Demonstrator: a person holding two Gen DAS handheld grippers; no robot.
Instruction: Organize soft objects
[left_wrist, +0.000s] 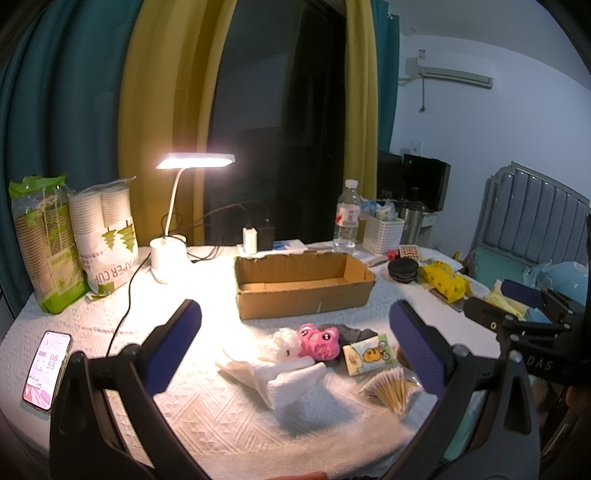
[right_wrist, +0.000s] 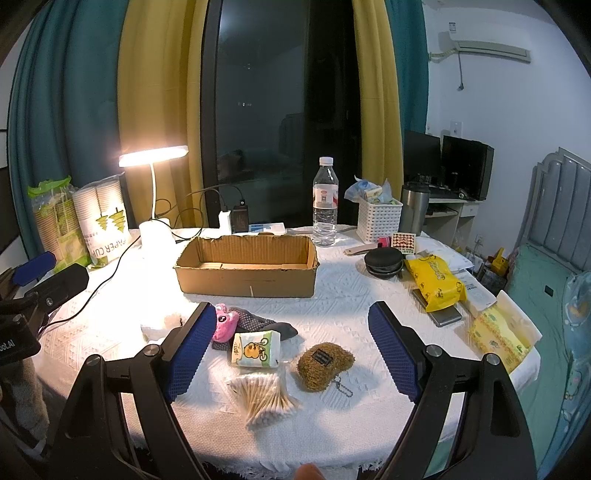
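Note:
An open cardboard box (left_wrist: 301, 282) stands mid-table, seemingly empty; it also shows in the right wrist view (right_wrist: 247, 271). In front of it lie a pink plush toy (left_wrist: 319, 341), a white fluffy toy (left_wrist: 286, 343), a folded white towel (left_wrist: 291, 382), dark socks (right_wrist: 255, 321), a small tissue pack (right_wrist: 255, 349), a bag of cotton swabs (right_wrist: 264, 400) and a brown fuzzy pouch (right_wrist: 323, 365). My left gripper (left_wrist: 295, 347) is open and empty above the towel and toys. My right gripper (right_wrist: 291, 347) is open and empty above the tissue pack and pouch.
A lit desk lamp (left_wrist: 171, 236), paper cup packs (left_wrist: 105, 232), a phone (left_wrist: 46, 369), a water bottle (right_wrist: 325, 201), a white basket (right_wrist: 378, 219), a black round case (right_wrist: 384, 260), a yellow wipes pack (right_wrist: 436, 282) and a tissue box (right_wrist: 502, 334) surround the work area. A bed lies at right.

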